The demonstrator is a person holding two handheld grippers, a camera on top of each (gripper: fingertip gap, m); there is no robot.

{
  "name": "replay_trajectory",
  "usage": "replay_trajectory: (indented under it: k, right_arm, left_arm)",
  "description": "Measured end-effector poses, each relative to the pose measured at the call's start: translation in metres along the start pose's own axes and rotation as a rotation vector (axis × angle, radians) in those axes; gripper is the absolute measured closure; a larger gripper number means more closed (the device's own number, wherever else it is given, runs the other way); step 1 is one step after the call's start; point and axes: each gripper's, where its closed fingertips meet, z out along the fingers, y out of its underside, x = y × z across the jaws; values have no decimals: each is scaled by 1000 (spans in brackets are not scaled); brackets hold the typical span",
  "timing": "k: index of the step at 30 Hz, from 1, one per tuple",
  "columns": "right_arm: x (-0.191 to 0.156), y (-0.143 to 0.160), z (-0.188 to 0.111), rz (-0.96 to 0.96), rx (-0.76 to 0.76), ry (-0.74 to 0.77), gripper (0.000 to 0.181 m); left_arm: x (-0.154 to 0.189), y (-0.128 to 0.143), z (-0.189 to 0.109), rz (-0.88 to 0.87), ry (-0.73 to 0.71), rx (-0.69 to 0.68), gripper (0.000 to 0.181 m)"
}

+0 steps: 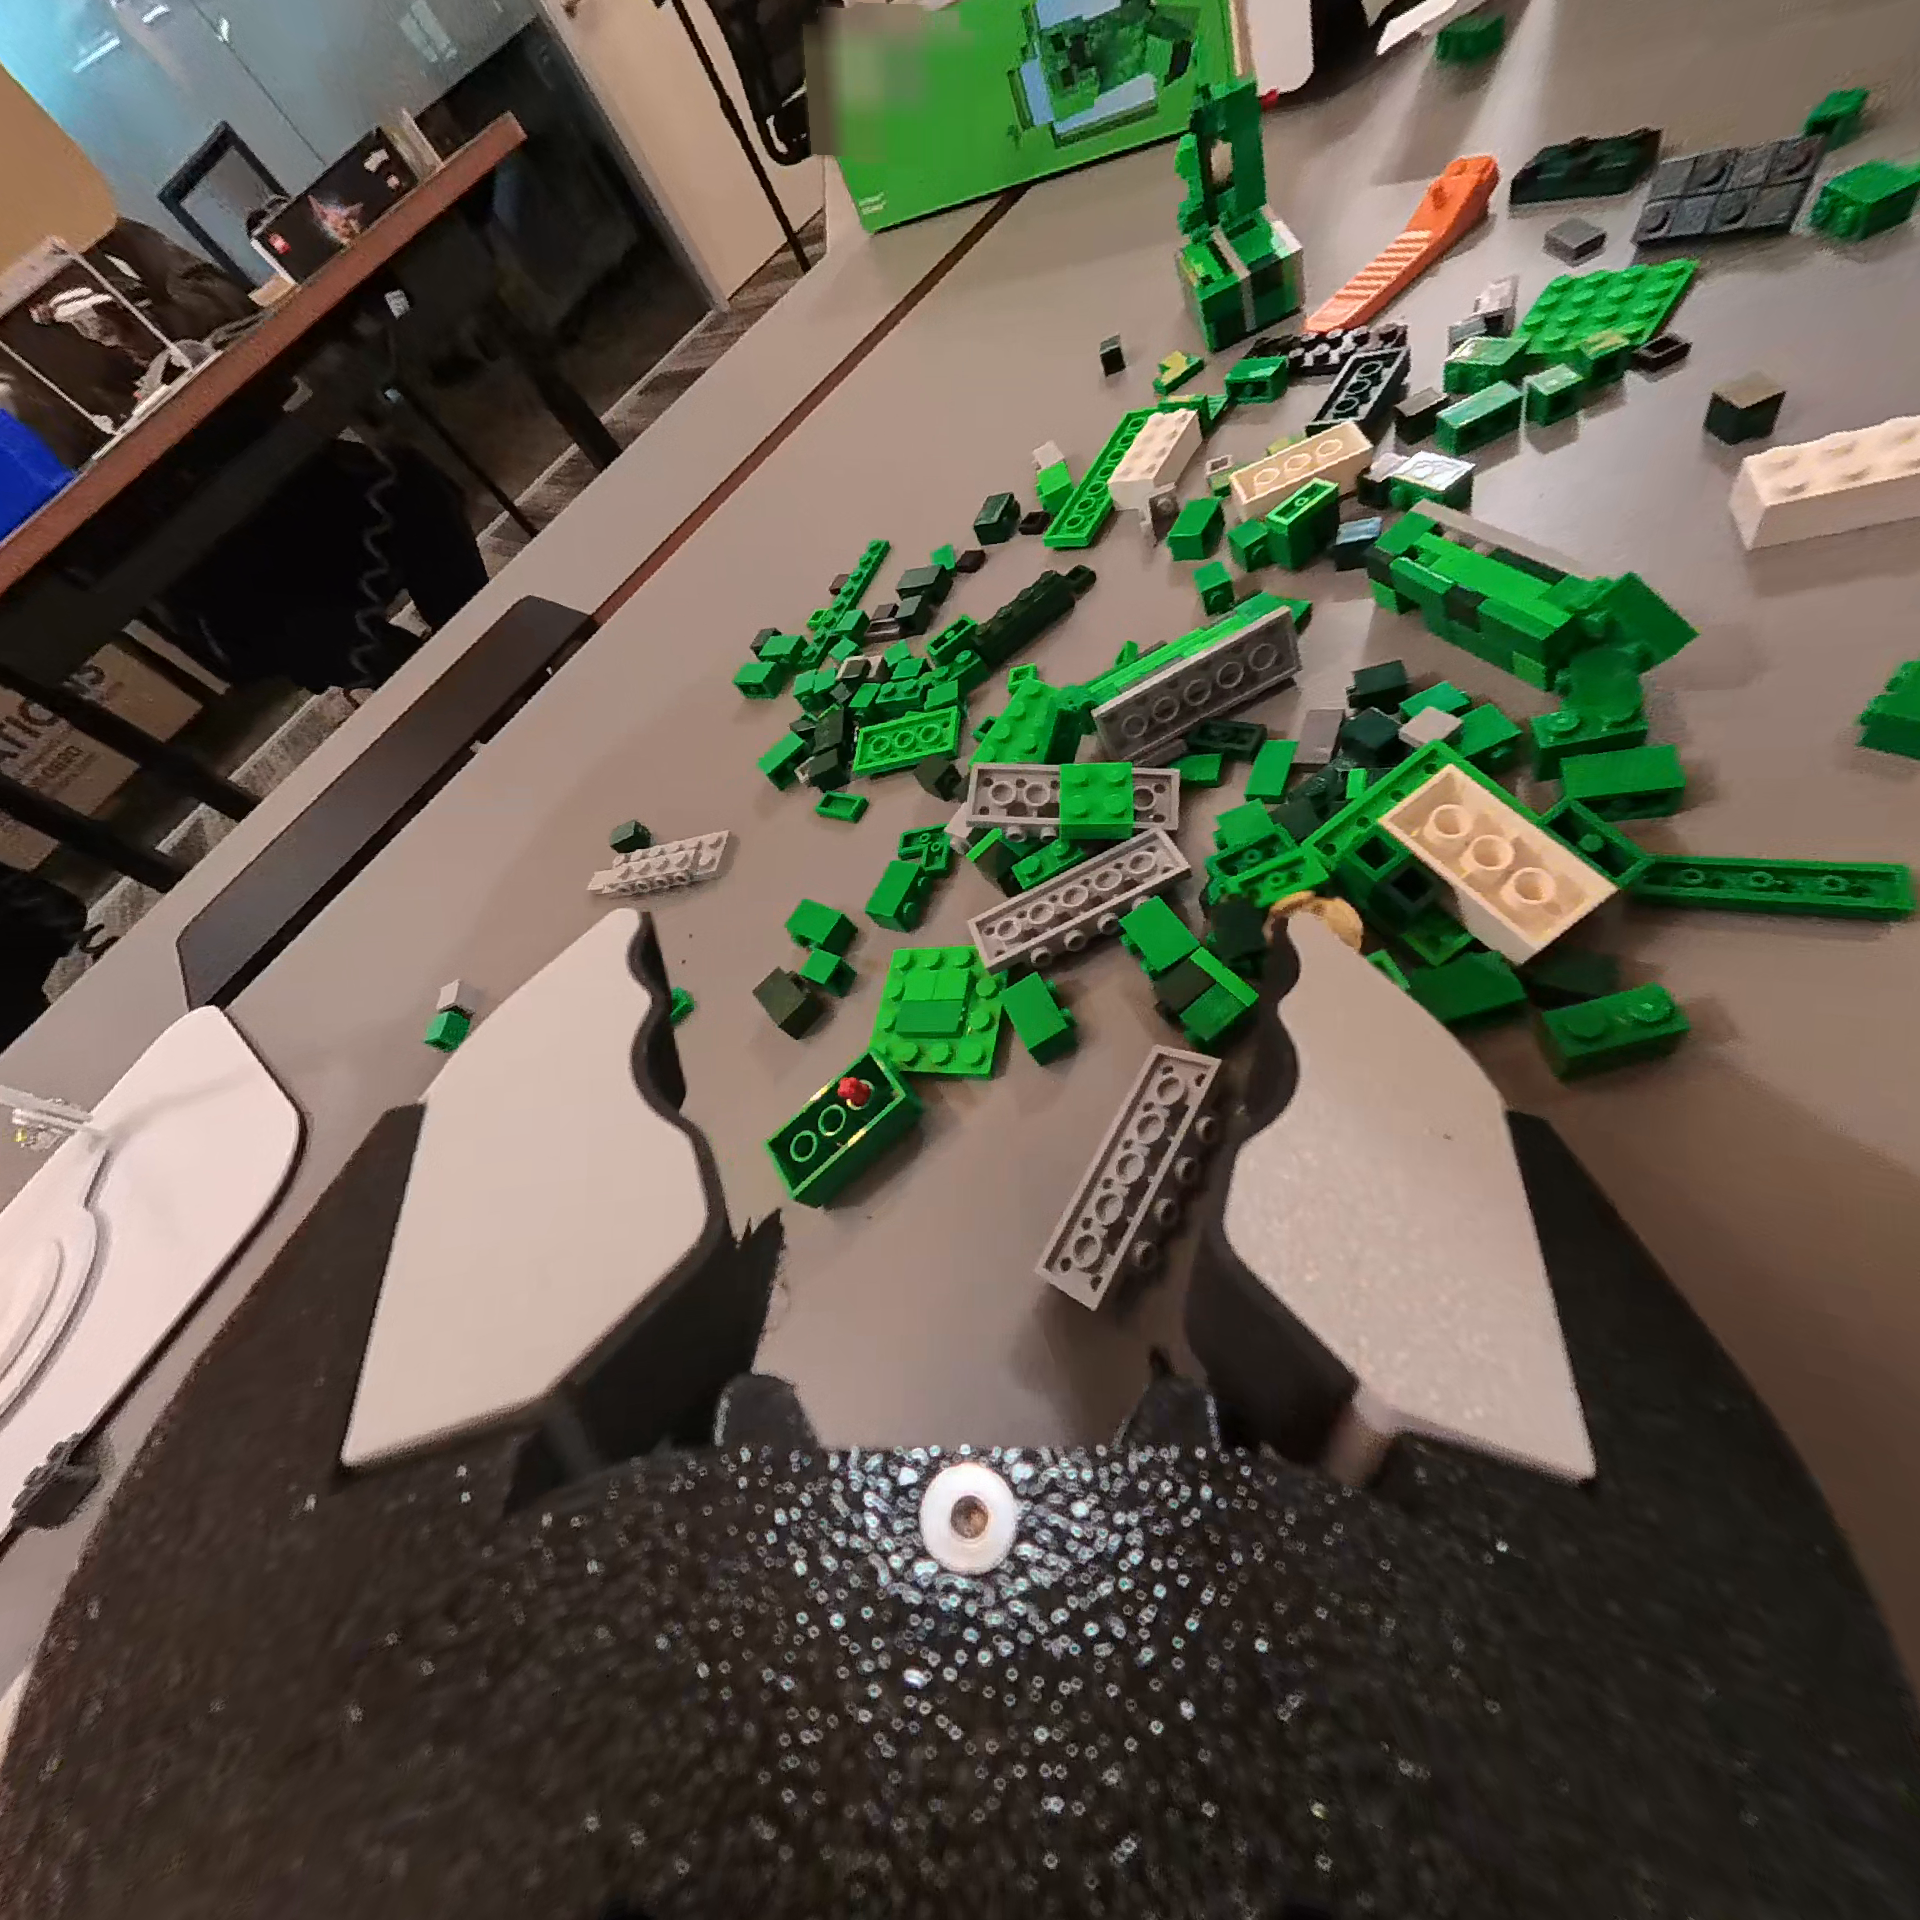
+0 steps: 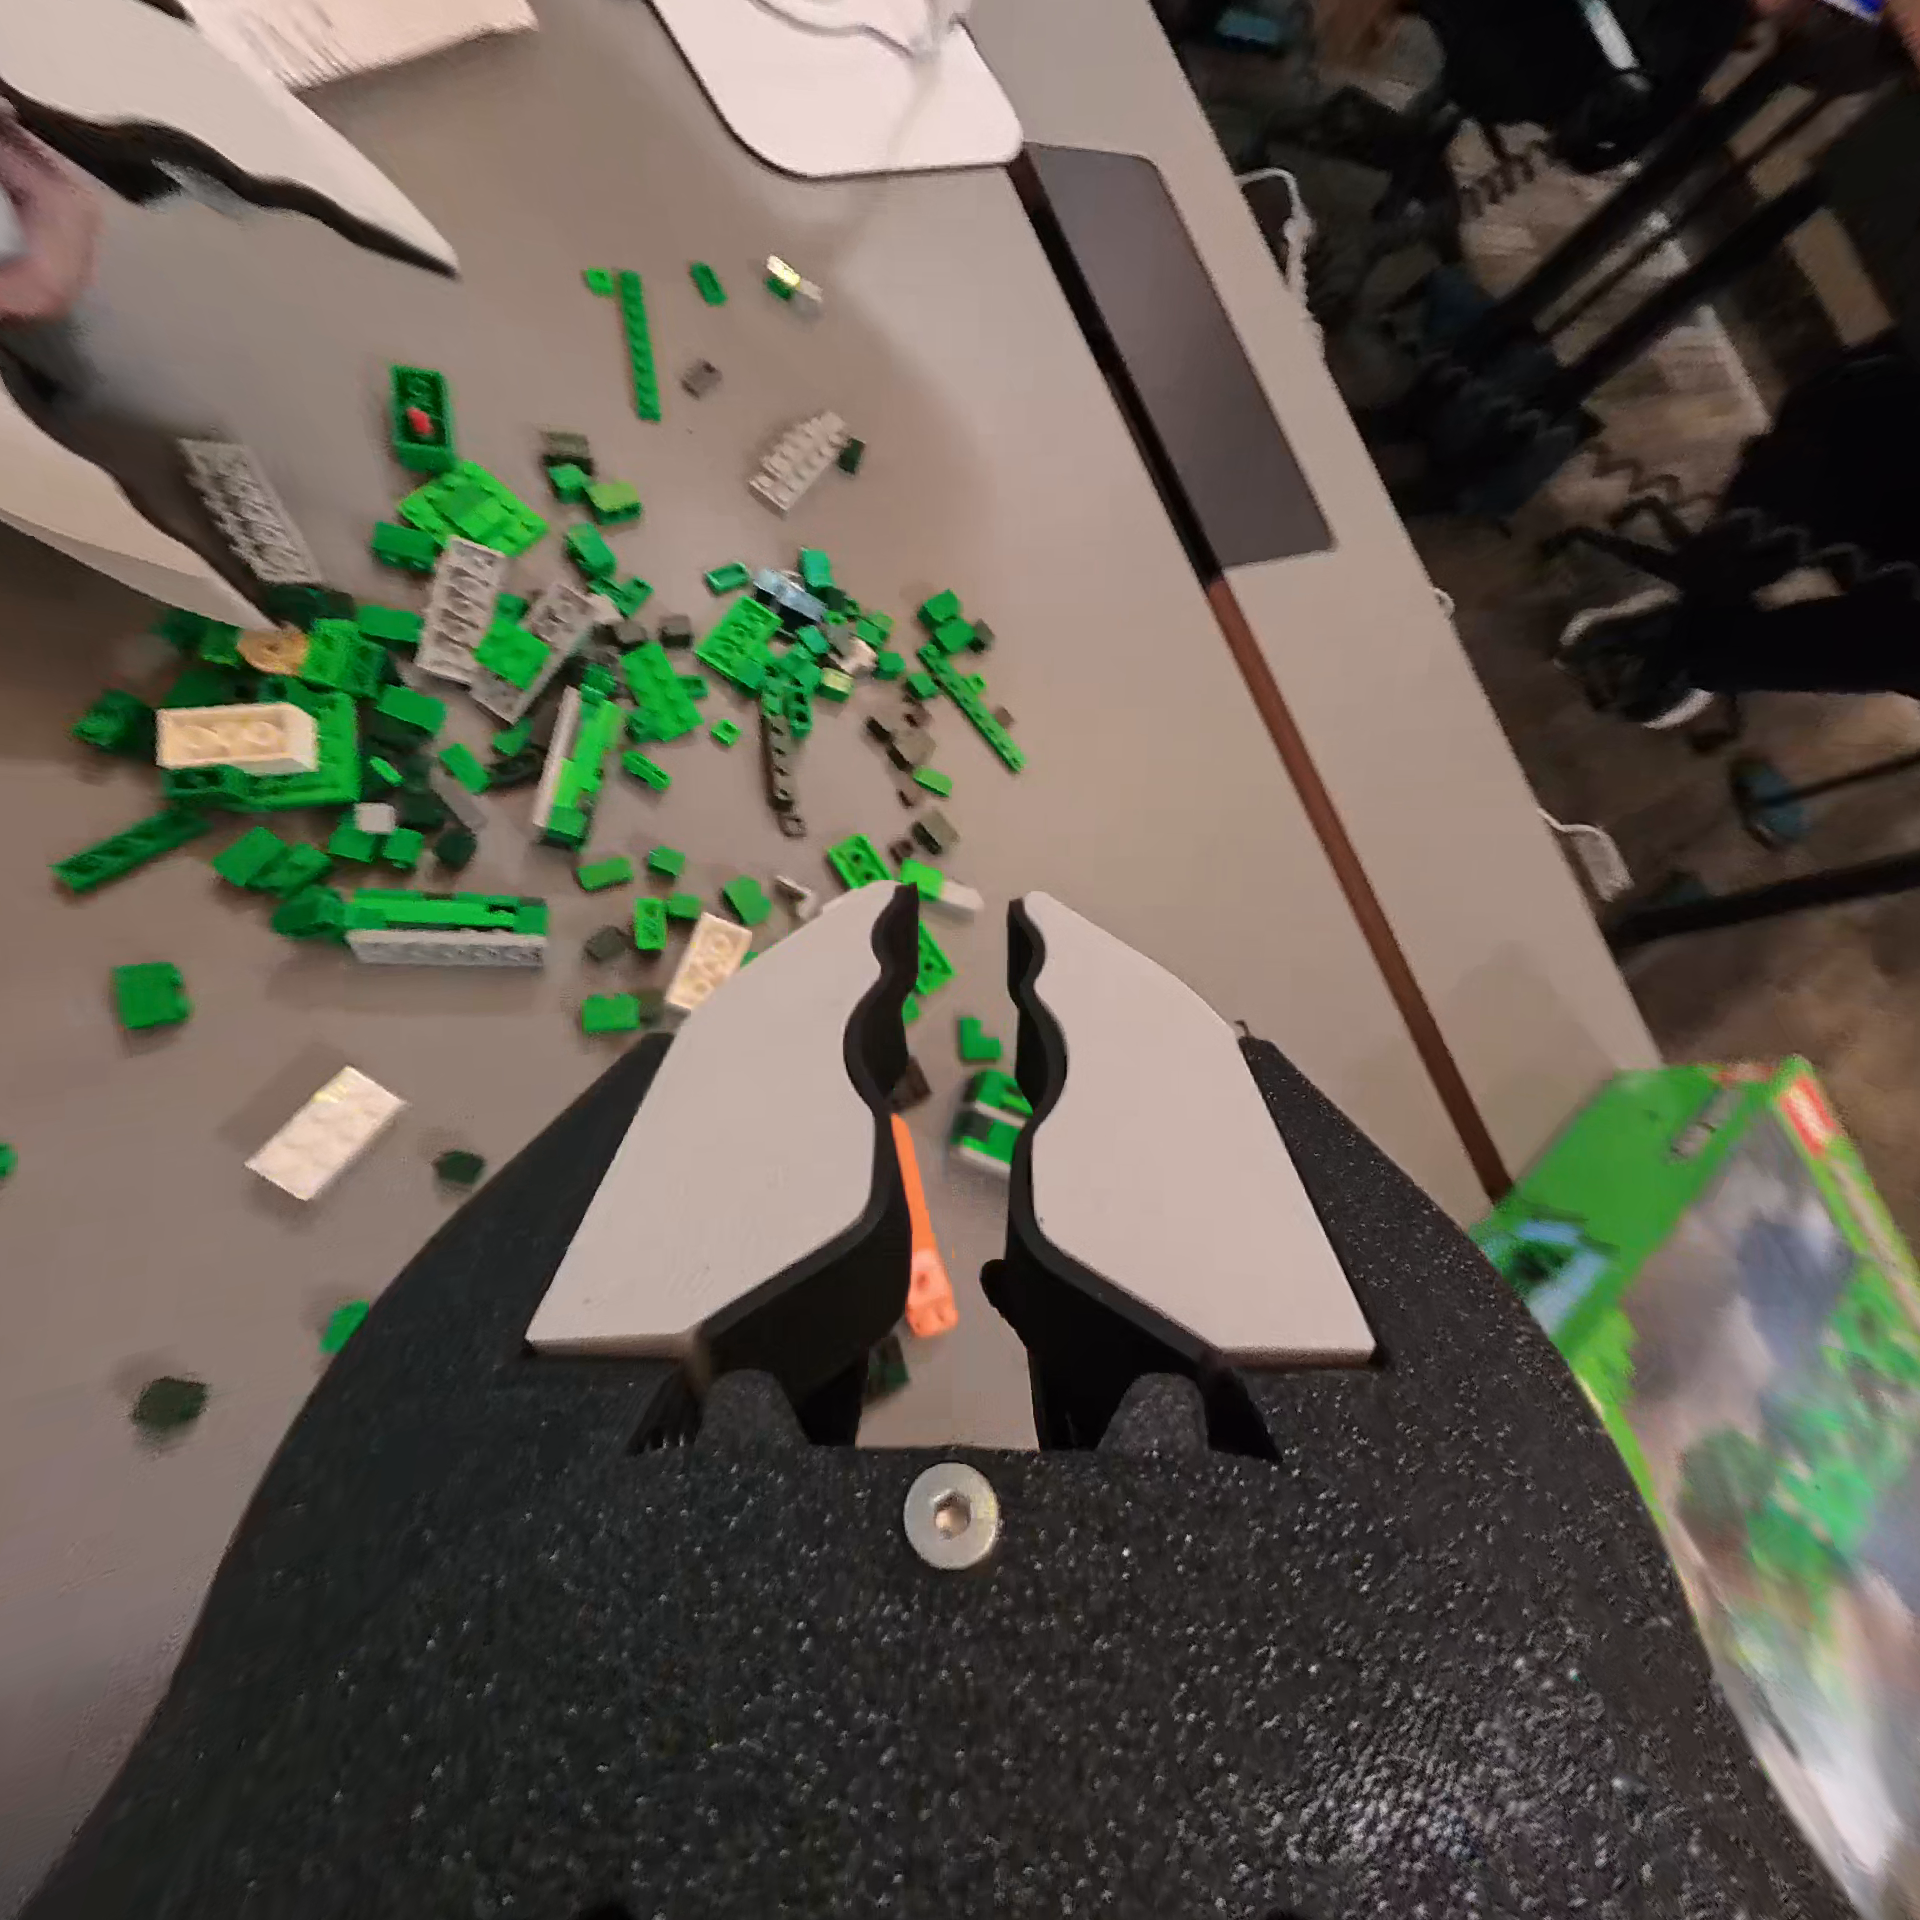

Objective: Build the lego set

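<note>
Black speckled housing fills the near edge of both wrist views. Ahead of it, the left gripper (image 1: pixel 971 935) is spread wide and holds nothing, poised over loose green, grey and white lego bricks (image 1: pixel 1143 790) scattered across the grey desk (image 1: pixel 644 748). A grey holed plate (image 1: pixel 1132 1174) lies between its fingers. The right gripper (image 2: pixel 961 914) is narrowly parted and empty above an orange brick separator (image 2: pixel 920 1236). At far right stands a green lego box (image 2: pixel 1714 1299) bearing printed branding, partly blurred.

I see a wooden desk (image 1: pixel 260 322) beyond my grey table (image 1: pixel 644 582), a blue bin (image 1: pixel 26 468) at its side, cardboard boxes (image 1: pixel 73 727) underneath.
</note>
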Motion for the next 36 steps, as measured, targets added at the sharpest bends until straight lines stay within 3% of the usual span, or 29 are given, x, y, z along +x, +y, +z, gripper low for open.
replay_trajectory:
  k: [8, 12, 14, 16, 20, 25, 31, 36]
  right_arm:
    - [25, 20, -35, 22, -70, 161, 165]
    - [-27, -22, -20, -10, 116, -91, 168]
    - [-37, -23, -11, -81, 65, -46, 169]
    - [-27, -4, -19, -107, -20, 70, 169]
    - [-20, 50, -56, 161, -49, 103, 167]
    - [-33, 129, -104, 285, -207, 244, 167]
    - [-55, 152, -135, 338, -219, 208, 168]
    - [-46, 144, -104, 348, -101, 179, 167]
  left_arm:
    - [-1, -2, -1, -11, 3, 16, 75]
    - [-2, -2, 1, -3, -2, 10, 70]
    - [-8, -2, -1, 10, -29, 15, 71]
    - [-10, -8, -3, -4, -29, 52, 73]
    - [-13, -18, -9, 23, -58, 103, 76]
    - [-19, -27, -15, 93, -138, 155, 85]
    - [-24, -25, -11, 10, -149, 158, 89]
    - [-29, -40, -6, -138, -103, 207, 91]
